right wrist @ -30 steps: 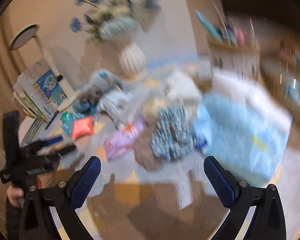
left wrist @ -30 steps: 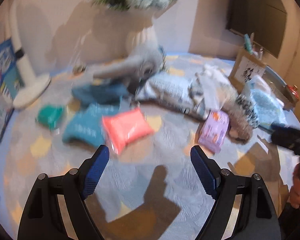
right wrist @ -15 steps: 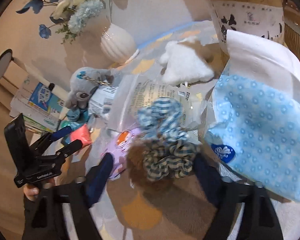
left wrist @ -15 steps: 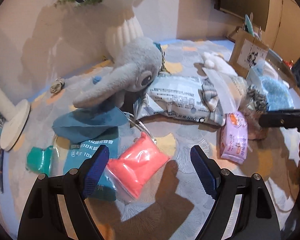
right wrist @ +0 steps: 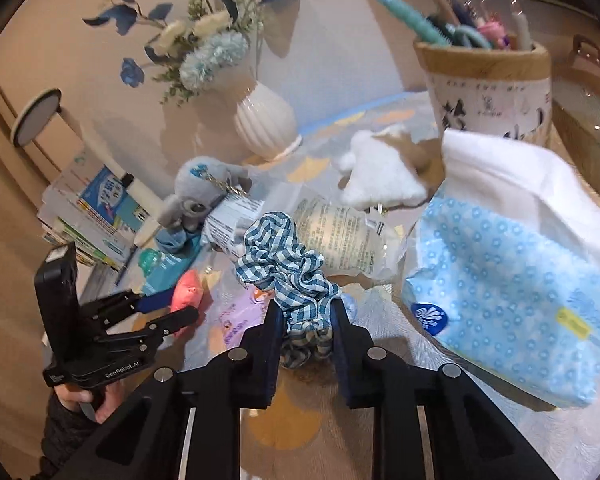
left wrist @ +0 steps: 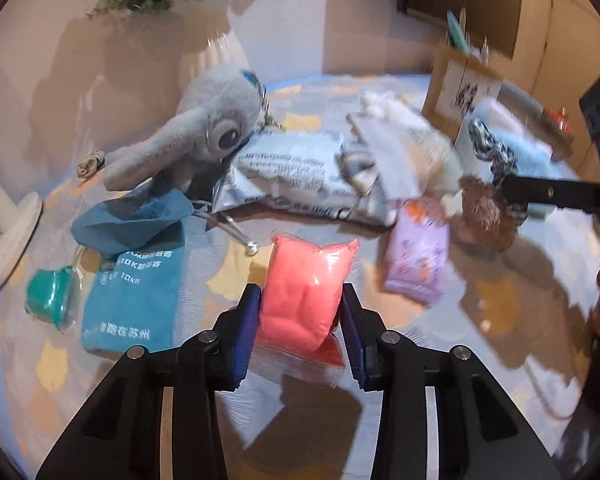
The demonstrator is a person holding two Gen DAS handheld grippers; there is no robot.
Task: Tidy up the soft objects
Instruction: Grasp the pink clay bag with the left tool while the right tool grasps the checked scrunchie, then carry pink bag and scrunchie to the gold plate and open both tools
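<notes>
My left gripper (left wrist: 300,320) is shut on a pink soft pack (left wrist: 306,288) and holds it over the table; both also show in the right wrist view, the gripper (right wrist: 168,312) and the pack (right wrist: 186,290). My right gripper (right wrist: 306,328) is shut on a blue-and-white checked scrunchie (right wrist: 286,260), which also shows in the left wrist view (left wrist: 490,148). A grey plush elephant (left wrist: 204,136), a printed plastic pouch (left wrist: 296,168), a purple wipes pack (left wrist: 418,256), a brown fuzzy scrunchie (left wrist: 486,216) and a white plush (right wrist: 380,172) lie on the table.
A teal towel pack (left wrist: 134,300), a green pack (left wrist: 52,296) and a blue cloth (left wrist: 136,220) lie at the left. A large blue dotted tissue pack (right wrist: 512,280), a holder with pens (right wrist: 488,84), a white vase (right wrist: 264,120) and stacked boxes (right wrist: 88,220) surround the pile.
My left gripper closed on the pink pack and raised it. My right gripper closed on the checked scrunchie and lifted it off the brown one.
</notes>
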